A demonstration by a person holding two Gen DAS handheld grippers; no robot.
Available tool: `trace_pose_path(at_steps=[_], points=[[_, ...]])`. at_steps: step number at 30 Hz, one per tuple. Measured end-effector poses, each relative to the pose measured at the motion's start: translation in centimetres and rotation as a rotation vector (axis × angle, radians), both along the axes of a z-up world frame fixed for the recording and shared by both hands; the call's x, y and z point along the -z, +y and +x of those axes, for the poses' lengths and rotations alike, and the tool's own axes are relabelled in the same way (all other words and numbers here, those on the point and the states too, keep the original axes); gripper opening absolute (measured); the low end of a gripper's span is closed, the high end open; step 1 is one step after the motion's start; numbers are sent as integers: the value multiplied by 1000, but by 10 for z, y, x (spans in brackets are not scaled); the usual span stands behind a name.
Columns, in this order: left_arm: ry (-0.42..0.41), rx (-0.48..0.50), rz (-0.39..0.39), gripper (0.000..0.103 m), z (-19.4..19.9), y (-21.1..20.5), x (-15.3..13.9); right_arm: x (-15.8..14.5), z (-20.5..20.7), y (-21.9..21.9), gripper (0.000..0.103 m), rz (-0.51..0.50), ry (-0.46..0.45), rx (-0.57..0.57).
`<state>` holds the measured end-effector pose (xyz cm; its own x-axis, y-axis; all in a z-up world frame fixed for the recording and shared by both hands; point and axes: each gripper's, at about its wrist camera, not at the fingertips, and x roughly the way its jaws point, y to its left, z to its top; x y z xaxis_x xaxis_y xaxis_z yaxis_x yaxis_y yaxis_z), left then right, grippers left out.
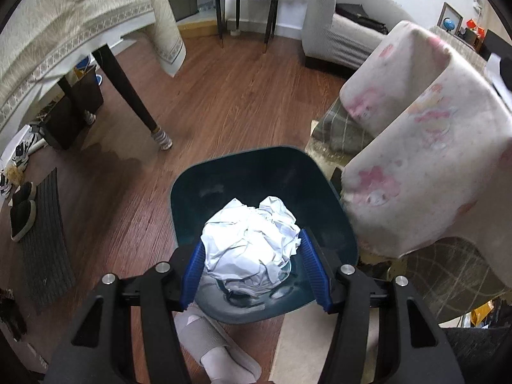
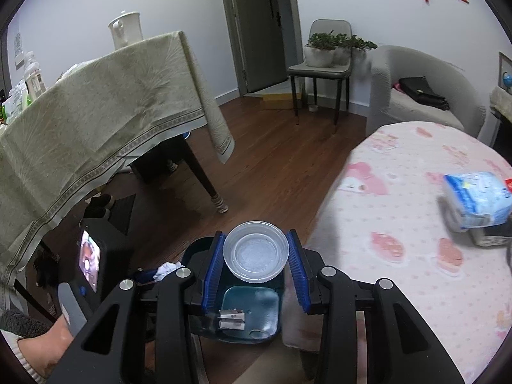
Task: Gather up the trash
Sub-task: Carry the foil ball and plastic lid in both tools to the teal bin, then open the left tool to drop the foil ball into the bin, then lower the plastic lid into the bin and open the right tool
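Observation:
In the left wrist view my left gripper [image 1: 251, 256] is shut on a crumpled white paper ball [image 1: 249, 243], held just above the open dark teal trash bin [image 1: 204, 188] on the wooden floor. In the right wrist view my right gripper [image 2: 256, 256] is shut on a clear round plastic lid [image 2: 256, 251], held over the same bin [image 2: 249, 313], which has a small paper scrap [image 2: 232, 319] at its bottom. The left gripper with the paper ball [image 2: 166, 270] shows at the bin's left edge.
A low table with a pink patterned cloth [image 2: 400, 224] stands right of the bin, with a blue tissue pack [image 2: 476, 198] on it. A dining table with a beige cloth [image 2: 96, 112] is at left, its dark leg [image 1: 128, 96] near the bin. A chair [image 2: 320, 73] and sofa [image 2: 425, 96] stand behind.

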<state>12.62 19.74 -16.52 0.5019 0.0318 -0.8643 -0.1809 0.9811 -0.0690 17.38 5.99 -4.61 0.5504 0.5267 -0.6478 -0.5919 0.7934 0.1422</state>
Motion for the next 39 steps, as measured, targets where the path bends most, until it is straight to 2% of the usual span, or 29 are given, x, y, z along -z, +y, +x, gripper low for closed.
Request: trace_pose_path(at_steps=[8,10,12,15,28,32,37,39], points=[[93,6,-39,60,-5,12,30,17,-4,32,40,-37,36,-56],[118,5,-32,62,-5,11,37,24,-4,39,40,-49,52,-65],[144,1,-22,74,-7,14,44,32,-3,46,40,-66,69,-73],[141,-6,-30,74,-10,20,44,41,-1,54,40,-80,88,-80],[23,-78,-77,74,-28,54,9,84,4,84,40,-161,181,-72],[-22,-105,-75,65,-34,66,-7,97,6,91,40,-184,205,-64],[-76,-138,-95,61,-43,78,-28,115,7,101,40,-218,237,-60],[-99,-145,-99,54,-46,81,-36,125,7,105,40,-241,255,-61]])
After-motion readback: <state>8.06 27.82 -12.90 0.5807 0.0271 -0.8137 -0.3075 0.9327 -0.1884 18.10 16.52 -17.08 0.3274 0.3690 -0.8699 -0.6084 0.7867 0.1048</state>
